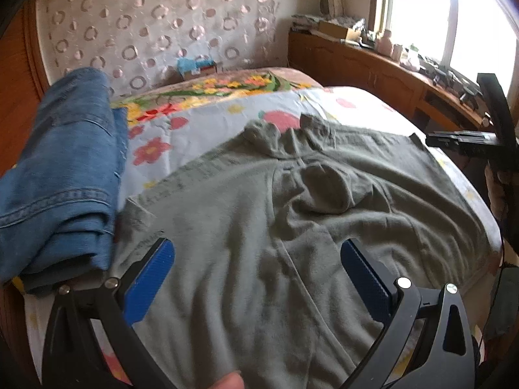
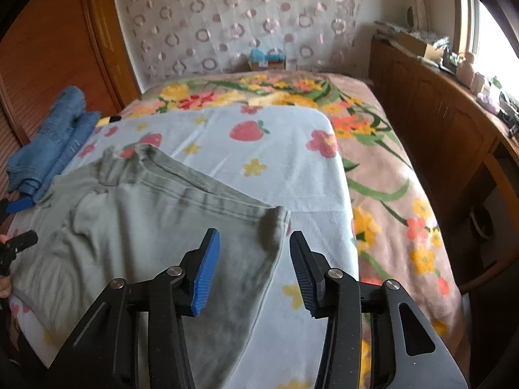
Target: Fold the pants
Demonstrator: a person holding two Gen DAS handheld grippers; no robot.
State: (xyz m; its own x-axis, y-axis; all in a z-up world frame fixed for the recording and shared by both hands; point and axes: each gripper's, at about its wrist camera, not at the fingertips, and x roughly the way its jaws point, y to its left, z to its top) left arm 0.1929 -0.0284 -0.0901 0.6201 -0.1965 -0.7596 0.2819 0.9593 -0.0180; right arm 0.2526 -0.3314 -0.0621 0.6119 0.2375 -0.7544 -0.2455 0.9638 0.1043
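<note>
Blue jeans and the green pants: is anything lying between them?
Nothing: in the left wrist view the folded blue jeans sit right against the green pants.

Left gripper (image 1: 256, 269), right gripper (image 2: 254, 259) agape

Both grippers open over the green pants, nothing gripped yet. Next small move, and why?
Probably lower the right gripper and close on the pants' bunched corner between its open fingers. The left gripper also hovers open, over wrinkled mid-fabric, so no fold can start yet.
</note>
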